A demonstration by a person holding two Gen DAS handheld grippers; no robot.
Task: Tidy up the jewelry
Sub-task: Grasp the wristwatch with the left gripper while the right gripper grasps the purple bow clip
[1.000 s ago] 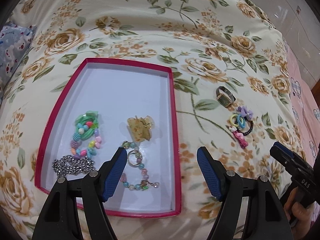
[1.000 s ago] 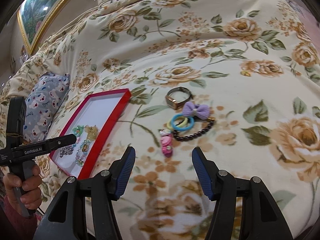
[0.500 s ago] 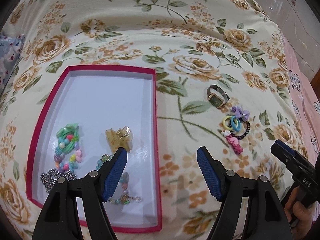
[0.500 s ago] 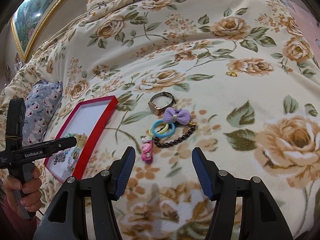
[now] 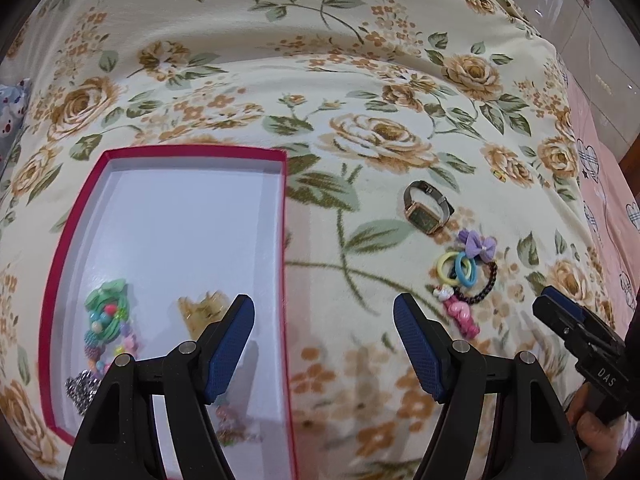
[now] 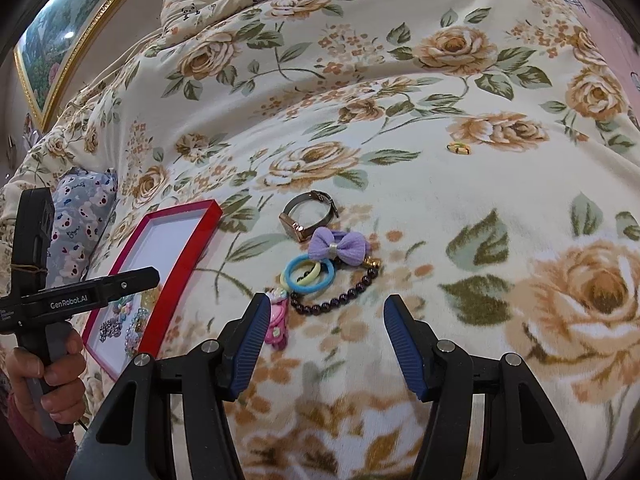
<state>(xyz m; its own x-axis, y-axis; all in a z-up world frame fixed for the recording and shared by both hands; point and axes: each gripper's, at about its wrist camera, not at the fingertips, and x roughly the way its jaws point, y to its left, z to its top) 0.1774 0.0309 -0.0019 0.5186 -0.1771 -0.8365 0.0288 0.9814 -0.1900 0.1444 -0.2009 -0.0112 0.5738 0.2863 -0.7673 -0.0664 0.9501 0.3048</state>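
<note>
A red-rimmed white tray point(image 5: 285, 216) lies on the floral bedspread and holds a green beaded piece point(image 5: 105, 312), an amber hair claw point(image 5: 204, 307) and a silver chain point(image 5: 82, 390). Right of it lie a rose-gold watch point(image 5: 425, 208), a purple bow point(image 5: 478, 245), yellow and blue hair rings point(image 5: 458, 267), a dark bead bracelet point(image 5: 482, 288) and a pink charm point(image 5: 464, 314). My left gripper point(image 5: 323, 342) is open over the tray's right rim. My right gripper point(image 6: 323, 342) is open just short of the bracelet point(image 6: 336, 294), its left finger beside the pink charm point(image 6: 276, 320). The watch point(image 6: 310, 216) and bow point(image 6: 339, 245) lie beyond.
A small yellow ring point(image 6: 459, 147) lies farther back on the bedspread. A blue patterned pillow point(image 6: 76, 216) sits left of the tray point(image 6: 176, 264). A gold-framed picture point(image 6: 60, 40) hangs at the far left. A pink sheet point(image 5: 608, 184) borders the right.
My left gripper has swung right, off the tray's middle to its right rim. My right gripper has moved forward, closer to the pile of hair ties and bracelet. Both stay open.
</note>
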